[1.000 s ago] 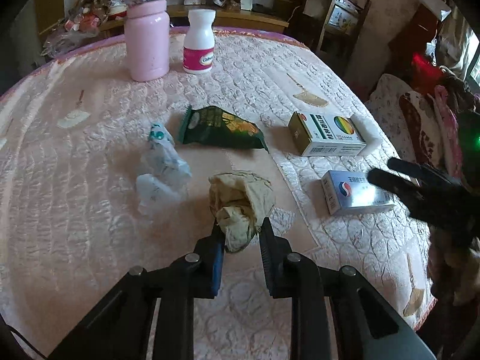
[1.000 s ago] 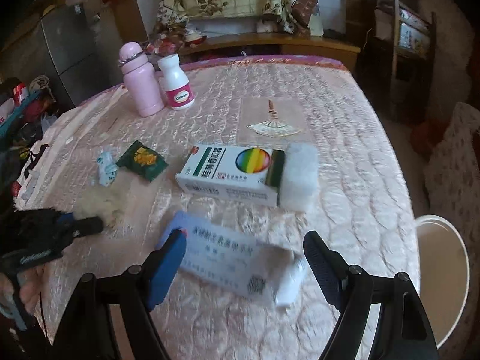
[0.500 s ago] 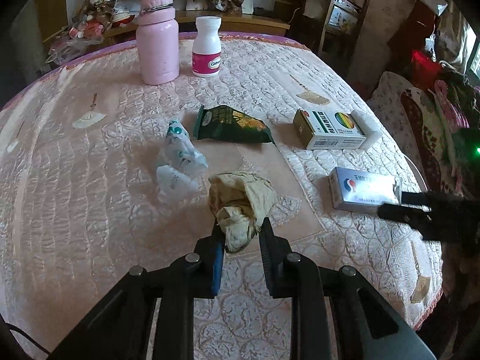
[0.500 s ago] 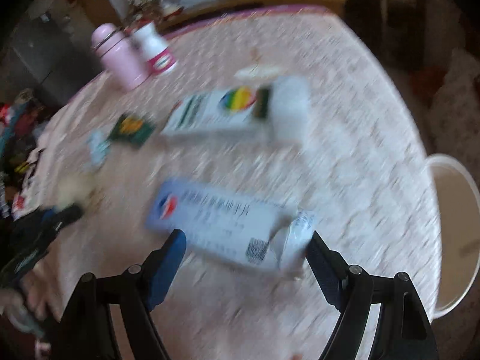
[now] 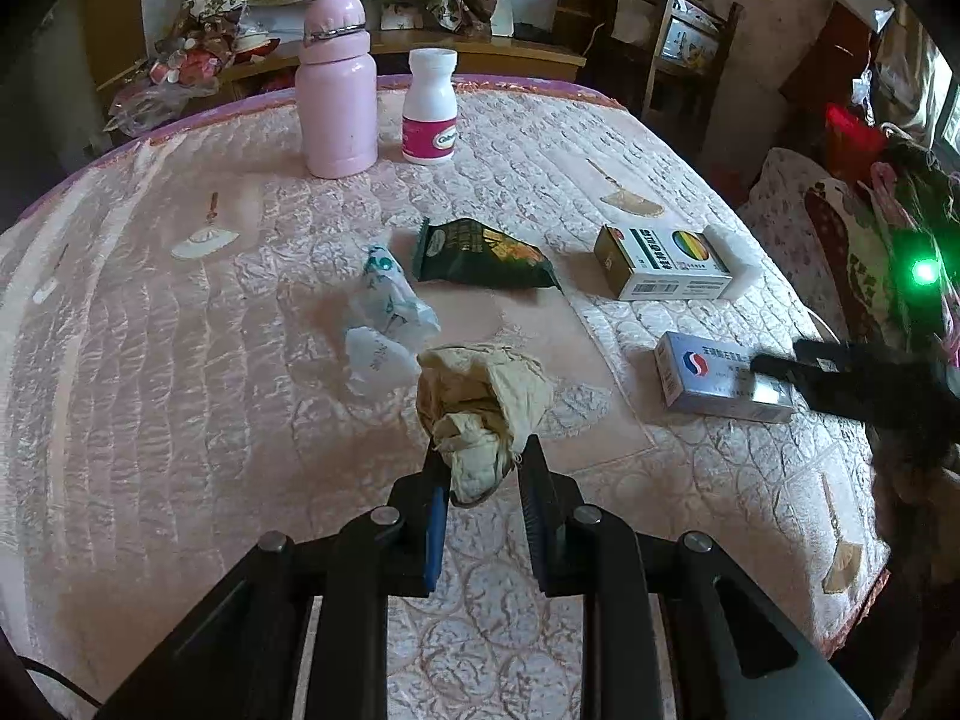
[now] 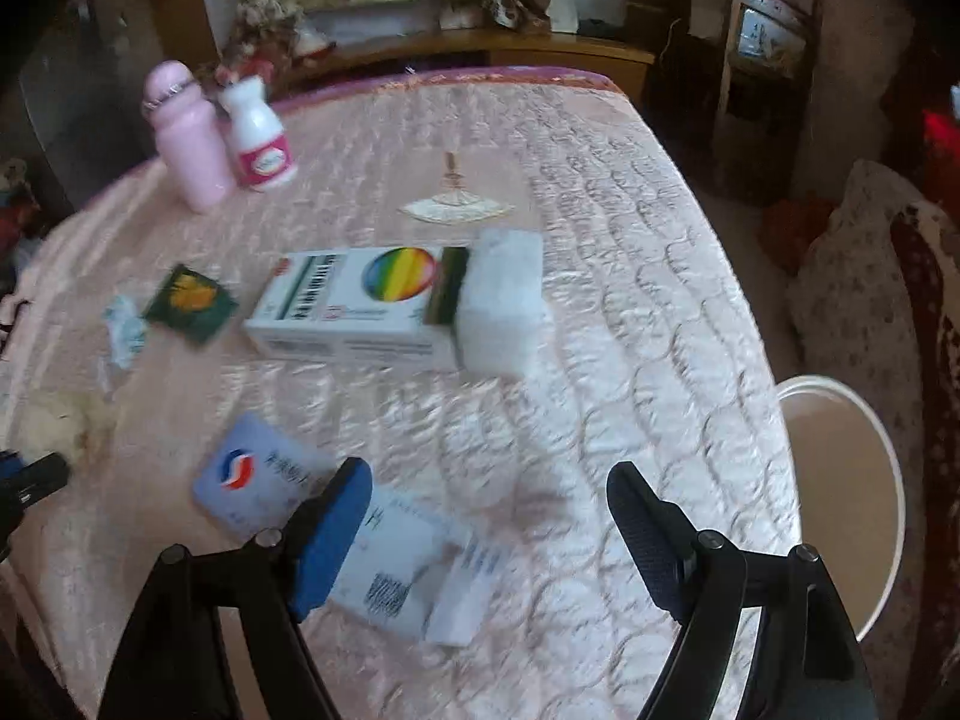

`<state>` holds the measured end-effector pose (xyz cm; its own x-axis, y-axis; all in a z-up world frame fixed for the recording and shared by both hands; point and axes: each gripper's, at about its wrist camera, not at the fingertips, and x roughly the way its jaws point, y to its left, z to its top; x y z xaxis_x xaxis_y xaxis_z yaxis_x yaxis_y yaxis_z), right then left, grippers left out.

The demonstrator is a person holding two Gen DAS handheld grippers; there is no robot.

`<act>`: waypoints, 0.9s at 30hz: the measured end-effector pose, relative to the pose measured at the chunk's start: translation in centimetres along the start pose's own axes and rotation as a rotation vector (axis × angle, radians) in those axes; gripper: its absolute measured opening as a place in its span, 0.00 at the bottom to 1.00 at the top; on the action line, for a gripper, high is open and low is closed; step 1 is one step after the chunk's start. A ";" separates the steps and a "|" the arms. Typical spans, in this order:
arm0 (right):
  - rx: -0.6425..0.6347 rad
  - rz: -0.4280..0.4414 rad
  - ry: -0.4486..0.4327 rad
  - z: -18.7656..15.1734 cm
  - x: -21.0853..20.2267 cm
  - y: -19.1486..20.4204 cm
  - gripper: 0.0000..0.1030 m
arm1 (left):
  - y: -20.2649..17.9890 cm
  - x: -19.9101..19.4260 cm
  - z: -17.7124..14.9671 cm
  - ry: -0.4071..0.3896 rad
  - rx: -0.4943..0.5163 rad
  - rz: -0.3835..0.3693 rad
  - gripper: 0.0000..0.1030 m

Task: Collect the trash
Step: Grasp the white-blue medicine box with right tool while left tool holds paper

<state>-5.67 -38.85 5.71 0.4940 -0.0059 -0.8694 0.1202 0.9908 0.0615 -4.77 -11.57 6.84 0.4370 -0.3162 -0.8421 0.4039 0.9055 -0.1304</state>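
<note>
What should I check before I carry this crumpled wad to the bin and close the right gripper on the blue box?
1. Left gripper shut on the crumpled paper wad: ok.
2. Wad clear of the white wrapper: cannot tell, they look close.
3. Right gripper open: ok.
4. Blue box centred between the right fingers: not ok, it lies under the left finger.
5. White bin beside the table edge: ok.
6. Right view sharp: not ok, blurred.
</note>
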 end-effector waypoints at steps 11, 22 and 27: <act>-0.017 -0.074 -0.065 0.3 -1.8 -0.8 0.81 | 0.1 -0.1 -0.2 0.003 -0.027 -0.015 0.23; -0.059 0.069 0.062 -2.8 -1.9 0.4 0.81 | 0.3 0.0 -0.2 0.002 -0.036 -0.012 0.23; -0.023 0.186 -0.013 -3.2 -3.7 3.0 0.81 | 0.1 -0.3 -0.5 -0.004 -0.046 0.013 0.23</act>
<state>-9.87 -35.45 7.51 0.5168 0.1761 -0.8378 0.0063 0.9778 0.2094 -5.26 -11.24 6.79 0.4450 -0.3055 -0.8418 0.3610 0.9214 -0.1436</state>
